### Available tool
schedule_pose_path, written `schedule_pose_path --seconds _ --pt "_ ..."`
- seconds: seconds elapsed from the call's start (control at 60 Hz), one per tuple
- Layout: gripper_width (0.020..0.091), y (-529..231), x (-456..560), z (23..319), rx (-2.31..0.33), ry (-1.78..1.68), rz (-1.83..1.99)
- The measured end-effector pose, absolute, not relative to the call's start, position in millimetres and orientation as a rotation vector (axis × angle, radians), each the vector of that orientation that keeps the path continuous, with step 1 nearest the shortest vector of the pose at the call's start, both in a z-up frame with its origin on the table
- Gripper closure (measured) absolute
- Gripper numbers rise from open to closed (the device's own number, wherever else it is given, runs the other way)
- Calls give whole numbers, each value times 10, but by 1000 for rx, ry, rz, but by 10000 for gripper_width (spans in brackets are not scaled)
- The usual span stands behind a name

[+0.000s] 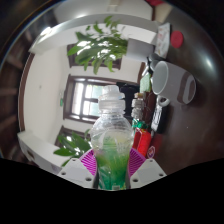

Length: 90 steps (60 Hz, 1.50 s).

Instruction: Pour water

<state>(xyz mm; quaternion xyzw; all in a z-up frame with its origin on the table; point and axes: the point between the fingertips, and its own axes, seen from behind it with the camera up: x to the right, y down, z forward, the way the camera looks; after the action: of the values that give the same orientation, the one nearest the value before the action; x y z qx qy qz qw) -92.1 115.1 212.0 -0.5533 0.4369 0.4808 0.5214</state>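
A clear plastic bottle (110,135) with a white cap and a green tint in its lower half stands upright between my fingers. My gripper (112,163) is shut on the bottle, and both purple pads (91,160) press its sides low on the body. The bottle is lifted, with the room tilted behind it. To the right of the bottle a white cup (172,82) shows on its side, its dark mouth facing the bottle. The bottle's base is hidden below the fingers.
A leafy green plant (100,45) hangs beyond the bottle's cap. Red and green packets (145,135) sit just right of the bottle. A window (82,98) and pale walls fill the background, and a small red object (177,40) lies past the cup.
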Motion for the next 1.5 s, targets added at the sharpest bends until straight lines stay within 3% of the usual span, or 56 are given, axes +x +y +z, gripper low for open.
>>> schedule_pose_path --seconds 0.45,0.717,0.85,1.033,1.183,1.317,1.417,1.433,1.5 --pt "746 1499 -58 2361 -733 1596 1636" --pt "747 1503 -113 2271 -797 1603 1632" --pt "745 1463 -318 2291 -988 1483 1541" --pt "728 1407 -349 2521 -1405 968 1049" --pt "729 1371 66 2846 -1550 522 533" --pt "727 1288 773 2721 -1634 298 55" --pt "730 1290 1316 2840 -1632 239 -239" --pt "730 1211 1472 2709 -1632 228 -276" --pt "729 1150 1759 2704 -1650 207 -427"
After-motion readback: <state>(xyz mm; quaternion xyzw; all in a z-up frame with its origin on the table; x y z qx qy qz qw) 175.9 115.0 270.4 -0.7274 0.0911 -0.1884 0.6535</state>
